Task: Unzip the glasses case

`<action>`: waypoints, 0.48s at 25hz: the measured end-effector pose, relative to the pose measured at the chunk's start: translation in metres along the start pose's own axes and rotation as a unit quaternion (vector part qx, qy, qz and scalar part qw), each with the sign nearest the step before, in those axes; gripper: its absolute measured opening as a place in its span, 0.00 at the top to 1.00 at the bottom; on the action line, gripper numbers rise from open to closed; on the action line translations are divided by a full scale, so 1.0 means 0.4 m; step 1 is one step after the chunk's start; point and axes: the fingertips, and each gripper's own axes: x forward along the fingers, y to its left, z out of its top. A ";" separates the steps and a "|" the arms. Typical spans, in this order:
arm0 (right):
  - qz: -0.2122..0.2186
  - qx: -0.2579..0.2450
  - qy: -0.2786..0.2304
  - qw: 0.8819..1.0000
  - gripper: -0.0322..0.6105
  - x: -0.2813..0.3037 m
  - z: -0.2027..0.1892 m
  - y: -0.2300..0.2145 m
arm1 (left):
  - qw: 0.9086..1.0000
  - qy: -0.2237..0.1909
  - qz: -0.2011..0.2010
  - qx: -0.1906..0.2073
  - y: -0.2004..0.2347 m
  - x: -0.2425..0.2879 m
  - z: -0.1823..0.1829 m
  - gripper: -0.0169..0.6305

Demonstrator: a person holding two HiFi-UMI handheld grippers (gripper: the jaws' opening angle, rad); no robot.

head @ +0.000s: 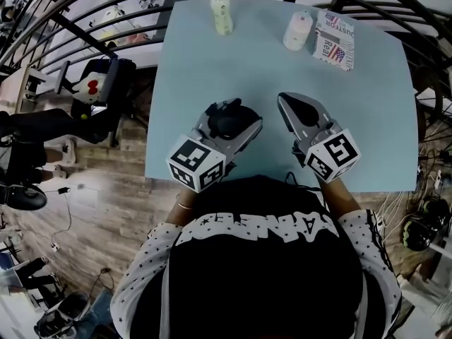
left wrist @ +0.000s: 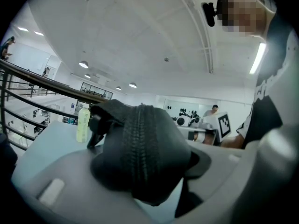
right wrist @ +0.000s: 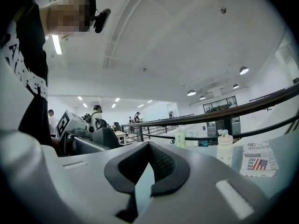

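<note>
Left gripper (head: 229, 113) clamps the glasses case (left wrist: 170, 160) by the table's (head: 205, 62) near edge. Right gripper (right wrist: 148, 171) is pinched closed, empty. The case looks light and semi-soft, so it's best to pinch the zipper (left wrist: 139, 139) pull.

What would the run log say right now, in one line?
left hand-held gripper: shut on black glasses case | zipper: closed | right hand-held gripper: shut, empty

Big open-plan workspace — black railings (right wrist: 243, 108), lit white ceiling (right wrist: 187, 41), people (right wrist: 97, 112) standing beyond.
</note>
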 end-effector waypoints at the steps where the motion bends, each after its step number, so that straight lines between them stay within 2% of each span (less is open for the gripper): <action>1: 0.001 0.001 0.001 1.000 0.94 0.000 -0.003 0.001 | 1.000 0.000 0.001 0.001 0.001 0.000 -0.002 0.97; 12: 0.005 0.002 0.004 1.000 0.95 0.003 -0.006 0.006 | 1.000 0.003 0.001 0.000 0.002 0.000 -0.007 0.97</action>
